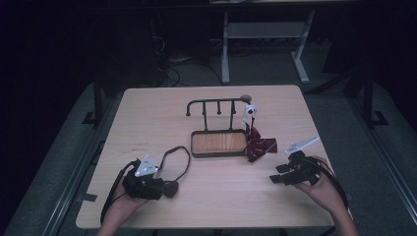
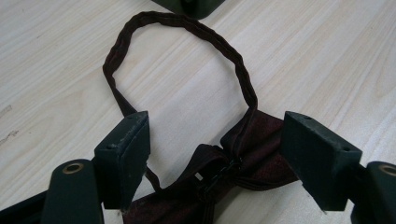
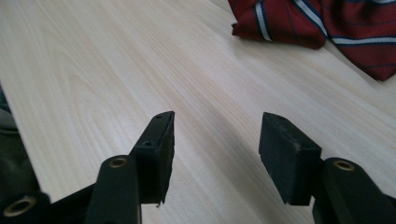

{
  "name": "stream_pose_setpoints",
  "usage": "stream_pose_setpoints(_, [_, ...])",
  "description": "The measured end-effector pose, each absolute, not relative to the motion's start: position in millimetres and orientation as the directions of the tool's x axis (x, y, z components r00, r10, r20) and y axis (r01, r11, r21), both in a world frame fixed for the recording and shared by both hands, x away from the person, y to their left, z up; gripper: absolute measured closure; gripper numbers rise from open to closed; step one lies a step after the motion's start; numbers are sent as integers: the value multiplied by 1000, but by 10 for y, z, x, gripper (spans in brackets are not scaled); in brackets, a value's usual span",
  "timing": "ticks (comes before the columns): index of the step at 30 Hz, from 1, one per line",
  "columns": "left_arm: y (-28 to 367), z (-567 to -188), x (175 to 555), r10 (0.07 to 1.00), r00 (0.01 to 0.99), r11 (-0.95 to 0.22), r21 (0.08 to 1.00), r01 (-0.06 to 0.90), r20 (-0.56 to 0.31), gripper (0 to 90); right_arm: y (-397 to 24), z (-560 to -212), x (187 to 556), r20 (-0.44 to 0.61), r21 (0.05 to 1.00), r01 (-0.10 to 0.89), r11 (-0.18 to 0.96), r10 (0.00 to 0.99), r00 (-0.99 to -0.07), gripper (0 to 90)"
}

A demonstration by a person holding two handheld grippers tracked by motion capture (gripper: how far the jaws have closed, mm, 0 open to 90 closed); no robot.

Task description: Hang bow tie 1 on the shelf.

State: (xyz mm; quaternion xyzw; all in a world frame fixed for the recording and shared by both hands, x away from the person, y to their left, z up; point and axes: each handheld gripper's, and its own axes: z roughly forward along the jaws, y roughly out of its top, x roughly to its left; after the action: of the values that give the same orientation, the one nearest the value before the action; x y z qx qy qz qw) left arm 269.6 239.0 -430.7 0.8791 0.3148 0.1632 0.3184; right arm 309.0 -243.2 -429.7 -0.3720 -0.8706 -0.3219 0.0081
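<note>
Spread black jaws of the left gripper (image 2: pixel 215 154) straddle a dark maroon fabric bow tie (image 2: pixel 243 158) without pressing it. Ahead of the right gripper (image 3: pixel 217 144), spread and empty, lies a red striped necktie (image 3: pixel 322 23).

Your colours on the table: dark maroon, striped red, black and pale wood.

The bow tie (image 2: pixel 243 163) between your left gripper's (image 2: pixel 215 163) black jaws is a dark maroon with a faint fine weave, and its twisted strap (image 2: pixel 187 28) is the same dark brown-maroon. The striped tie (image 3: pixel 327 23) beyond your right gripper (image 3: pixel 217 154), also black-jawed, is deep red with white and navy diagonal stripes. The table (image 1: pixel 147 113) is pale, light-grained wood. The rack (image 1: pixel 219 128) is black with a warm orange-brown wooden base; the small thing on its end (image 1: pixel 249 110) looks white, possibly with a dark spot.
</note>
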Motion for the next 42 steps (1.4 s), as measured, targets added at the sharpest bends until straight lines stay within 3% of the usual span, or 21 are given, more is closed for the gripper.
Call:
stream_pose_setpoints(6, [2391,-4253,2711,659,746,-597,669,443,95,257,-2444,-4353,3052,255,563,660,498,654,-712,440])
stream_pose_setpoints(12, [2395,-4124,2801,659,743,-607,667,433,117,318,-2444,-4358,3009,245,573,659,487,666,-705,434])
stream_pose_setpoints(25, [2297,-3933,3283,652,741,-661,598,453,160,422,-2562,-4374,3000,253,605,660,445,678,-690,439])
stream_pose_setpoints(42, [2245,-4153,3809,684,718,-675,484,557,128,526,-2549,-4391,3004,239,608,650,456,676,-697,437])
